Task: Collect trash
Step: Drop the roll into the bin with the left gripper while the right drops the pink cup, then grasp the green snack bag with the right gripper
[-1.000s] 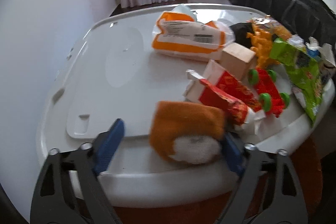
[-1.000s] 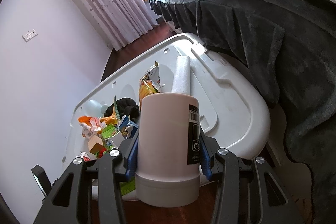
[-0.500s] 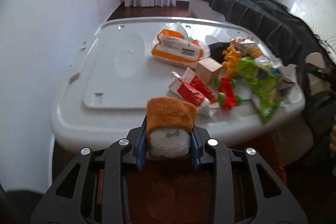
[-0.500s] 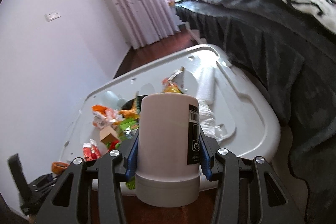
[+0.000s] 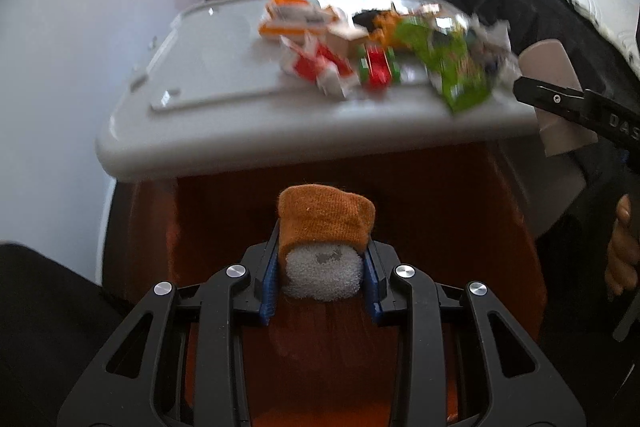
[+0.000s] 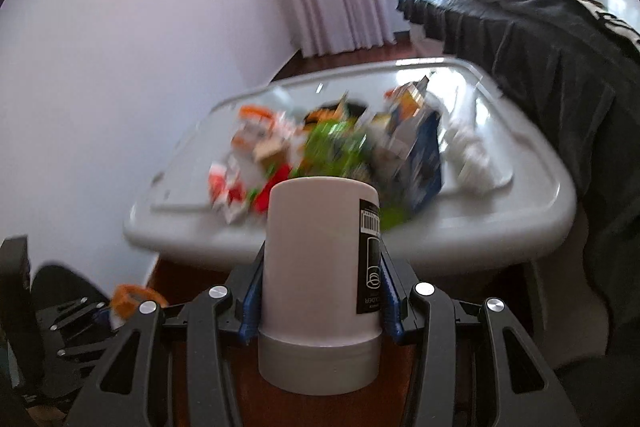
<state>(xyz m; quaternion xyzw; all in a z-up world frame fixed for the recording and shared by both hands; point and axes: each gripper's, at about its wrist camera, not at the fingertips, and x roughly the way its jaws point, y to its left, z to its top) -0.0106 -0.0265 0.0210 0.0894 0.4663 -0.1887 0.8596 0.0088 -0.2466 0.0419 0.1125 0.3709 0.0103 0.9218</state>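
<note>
Left gripper (image 5: 320, 279) clamped on orange-and-white sponge (image 5: 325, 243), held over brown floor, off near edge of white lid (image 5: 224, 131). Right gripper (image 6: 320, 303) clamped on white canister (image 6: 320, 283), same side. Blurred wrappers (image 5: 452, 67) piled toward lid's right edge.

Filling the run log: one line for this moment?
left gripper: shut on orange-and-white sponge | right gripper: shut on white plastic canister

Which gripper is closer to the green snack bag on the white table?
Right. The right gripper, clamped on a white cup, sits just beside the green snack bag at the white table edge. The left gripper, holding an orange sponge, hangs below the table over the floor.
</note>
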